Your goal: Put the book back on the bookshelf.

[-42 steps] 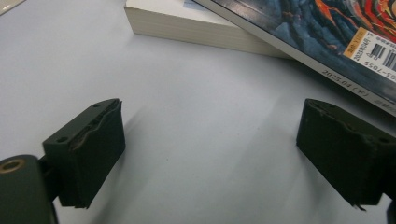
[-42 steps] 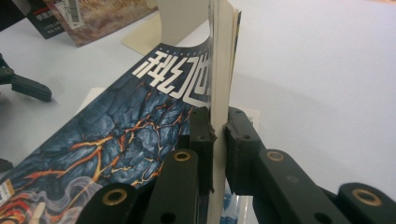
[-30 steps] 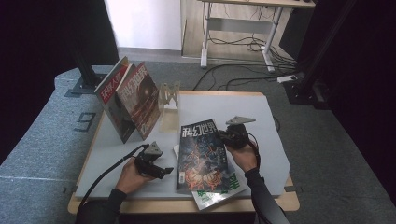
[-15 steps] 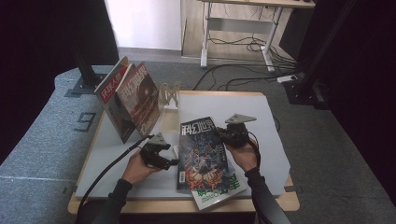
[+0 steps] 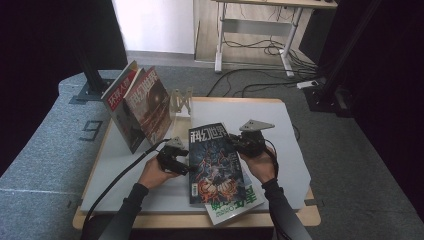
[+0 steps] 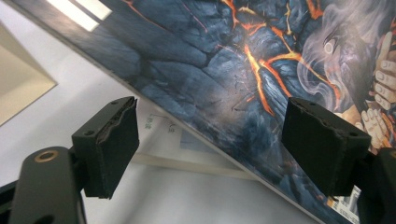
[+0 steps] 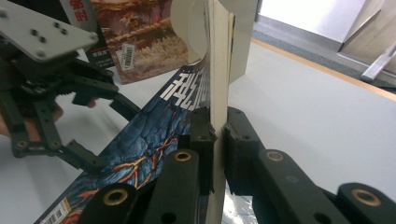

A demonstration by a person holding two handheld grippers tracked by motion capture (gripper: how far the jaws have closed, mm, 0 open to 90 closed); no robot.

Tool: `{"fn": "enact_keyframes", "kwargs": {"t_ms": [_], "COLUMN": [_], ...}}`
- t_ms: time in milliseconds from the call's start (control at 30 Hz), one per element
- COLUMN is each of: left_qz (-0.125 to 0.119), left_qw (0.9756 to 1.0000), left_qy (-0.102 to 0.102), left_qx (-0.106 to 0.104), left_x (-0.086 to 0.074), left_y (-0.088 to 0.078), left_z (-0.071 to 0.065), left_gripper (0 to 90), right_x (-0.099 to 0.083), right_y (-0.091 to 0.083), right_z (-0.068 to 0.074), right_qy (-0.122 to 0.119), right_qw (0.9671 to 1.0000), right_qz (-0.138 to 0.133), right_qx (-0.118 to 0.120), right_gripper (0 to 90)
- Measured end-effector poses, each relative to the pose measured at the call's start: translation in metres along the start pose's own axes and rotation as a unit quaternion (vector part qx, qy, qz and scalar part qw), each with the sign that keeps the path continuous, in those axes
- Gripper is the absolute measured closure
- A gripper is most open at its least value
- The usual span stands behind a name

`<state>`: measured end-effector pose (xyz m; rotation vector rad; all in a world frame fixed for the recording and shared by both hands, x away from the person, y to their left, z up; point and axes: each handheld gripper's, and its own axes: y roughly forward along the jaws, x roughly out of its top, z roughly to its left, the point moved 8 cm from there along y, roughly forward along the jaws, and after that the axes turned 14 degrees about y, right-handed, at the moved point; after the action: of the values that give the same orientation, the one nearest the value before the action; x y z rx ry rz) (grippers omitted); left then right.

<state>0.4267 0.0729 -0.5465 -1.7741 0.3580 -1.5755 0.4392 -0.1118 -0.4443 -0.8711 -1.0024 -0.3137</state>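
Note:
A dark magazine (image 5: 215, 160) with a lava-and-bird cover lies mid-table, its right edge raised. My right gripper (image 5: 241, 145) is shut on that right edge; in the right gripper view the jaws (image 7: 217, 135) pinch the thin pages of the magazine (image 7: 154, 126). My left gripper (image 5: 184, 164) is at the magazine's left edge with its jaws open. In the left gripper view the cover (image 6: 224, 60) slants across between the pads (image 6: 116, 135), and neither pad presses on it. The left gripper (image 7: 109, 135) is also seen from the right gripper view, wide open beside the cover.
A green magazine (image 5: 235, 205) lies under the dark one, sticking out at the front. Two magazines (image 5: 145, 105) lean upright at the back left, next to a pale wooden rack (image 5: 182, 102). A white mat (image 5: 295, 130) covers the table; its front edge is close to the forearms.
My left gripper has moved right, from the table's left front up to the dark magazine's left edge. The right gripper has kept its grip and raised the right edge slightly.

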Motion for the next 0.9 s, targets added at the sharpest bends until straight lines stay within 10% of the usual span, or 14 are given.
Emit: {"fn": "enact_keyframes", "kwargs": {"t_ms": [900], "left_qz": [0.027], "left_qw": [0.9993], "left_qy": [-0.017], "left_qx": [-0.02], "left_x": [0.0], "left_y": [-0.012], "left_z": [0.001], "left_gripper": [40.2], "right_x": [0.004], "right_y": [-0.004], "right_z": [0.01], "right_qy": [-0.03], "right_qw": [0.9994], "right_qz": [-0.008], "right_qx": [0.018], "right_gripper": [81.5]}}
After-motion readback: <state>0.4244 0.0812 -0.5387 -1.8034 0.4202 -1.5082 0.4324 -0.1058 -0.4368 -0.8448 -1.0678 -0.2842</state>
